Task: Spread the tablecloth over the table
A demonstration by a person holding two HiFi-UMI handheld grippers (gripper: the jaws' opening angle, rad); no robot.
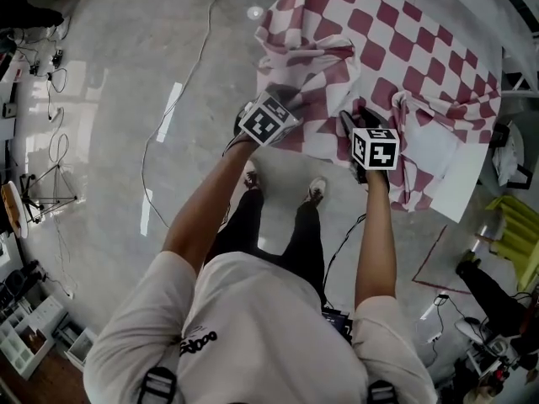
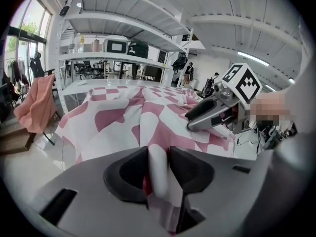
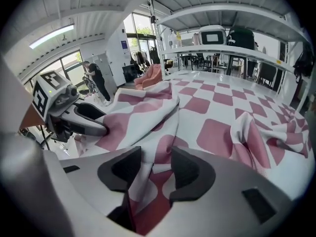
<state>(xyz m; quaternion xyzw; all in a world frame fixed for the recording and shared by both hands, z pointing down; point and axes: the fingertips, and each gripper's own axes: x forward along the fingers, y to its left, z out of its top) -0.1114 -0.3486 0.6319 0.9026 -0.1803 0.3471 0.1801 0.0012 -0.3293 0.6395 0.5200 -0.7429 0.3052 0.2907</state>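
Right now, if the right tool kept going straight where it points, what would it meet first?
The red-and-white checked fabric tablecloth: a fold lies between the open jaws of the right tool, and bunched cloth rises just beyond.

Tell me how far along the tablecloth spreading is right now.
Done: the tablecloth lies over most of the table. In hand: the left gripper pinches a fold at the near edge; the right gripper has cloth between open jaws, ungripped. Remaining: flatten the bunched folds and cover the table's bare near-right corner.

Bunched tablecloth [image 1: 379, 32] ridges ahead; floor [image 1: 109, 66] left open.
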